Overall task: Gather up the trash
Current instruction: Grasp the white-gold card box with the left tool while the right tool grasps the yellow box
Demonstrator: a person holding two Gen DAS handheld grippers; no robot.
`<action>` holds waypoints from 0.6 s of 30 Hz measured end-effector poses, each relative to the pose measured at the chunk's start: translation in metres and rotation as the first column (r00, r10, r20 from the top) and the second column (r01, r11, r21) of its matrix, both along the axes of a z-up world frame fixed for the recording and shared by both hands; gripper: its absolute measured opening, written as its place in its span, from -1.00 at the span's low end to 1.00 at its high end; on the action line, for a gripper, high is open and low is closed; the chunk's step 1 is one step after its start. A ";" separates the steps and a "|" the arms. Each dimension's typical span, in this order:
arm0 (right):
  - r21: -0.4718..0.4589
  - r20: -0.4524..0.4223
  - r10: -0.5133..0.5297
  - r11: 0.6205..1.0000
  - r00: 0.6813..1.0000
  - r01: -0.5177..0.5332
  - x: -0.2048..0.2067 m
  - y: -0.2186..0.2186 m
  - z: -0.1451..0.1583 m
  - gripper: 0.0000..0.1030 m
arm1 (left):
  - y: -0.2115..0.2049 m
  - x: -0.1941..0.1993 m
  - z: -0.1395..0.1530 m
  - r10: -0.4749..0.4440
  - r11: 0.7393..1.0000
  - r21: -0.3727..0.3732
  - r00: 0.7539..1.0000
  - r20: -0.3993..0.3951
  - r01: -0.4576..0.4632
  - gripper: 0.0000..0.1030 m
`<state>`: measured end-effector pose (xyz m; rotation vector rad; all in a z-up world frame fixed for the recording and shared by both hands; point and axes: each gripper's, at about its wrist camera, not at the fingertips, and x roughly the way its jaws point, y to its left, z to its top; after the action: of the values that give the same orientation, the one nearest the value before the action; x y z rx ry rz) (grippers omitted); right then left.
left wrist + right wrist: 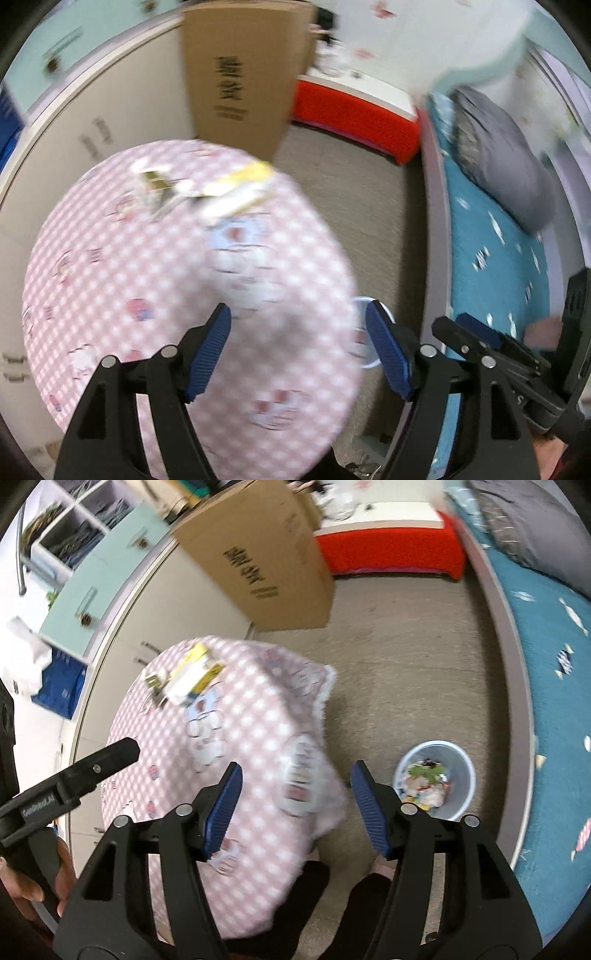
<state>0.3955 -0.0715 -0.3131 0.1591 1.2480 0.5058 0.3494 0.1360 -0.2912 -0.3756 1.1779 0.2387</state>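
Blurred fisheye views looking steeply down into a bedroom. Along the right side, a bed (pixel 546 686) under a teal cover printed with sweets, with a grey pillow (pixel 506 166) lying on it. Grey carpet floor (pixel 406 672) in the middle. Against the cream cupboards at the left, a tall cardboard box (pixel 266 561) with dark printed lettering, leaning beside a low red-fronted unit (pixel 391 550) at the far wall. Nearer, filling the centre, a round table (pixel 236 738) draped in a pink-and-white checked cloth with cartoon figures. At the far edge of the table, a small heap of trash (pixel 188 677): yellow and white wrappers or cartons, too smeared to name further. On the floor between table and bed, a pale blue waste bin (pixel 436 779), partly filled with crumpled colourful litter. Left gripper (pixel 299 350) above the near right edge of the table, blue ridged pads well apart, nothing between them. Right gripper (pixel 295 808) over the table's near edge and the floor beside it, pads likewise spread with nothing held; bin just to the right of its right finger. Each gripper visible at the edge of the other's view, with a hand (pixel 35 882) wrapped around the left one's handle.
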 end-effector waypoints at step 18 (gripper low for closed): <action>0.072 -0.141 -0.183 0.978 0.973 0.195 0.050 0.161 -0.050 0.40 | 0.151 0.051 -0.079 -0.008 0.986 0.165 0.999 -0.046 0.015 0.43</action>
<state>0.4454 0.0898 -0.3629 0.3860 1.3265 0.3877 0.4009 0.2874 -0.3703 -0.2186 1.1946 0.3343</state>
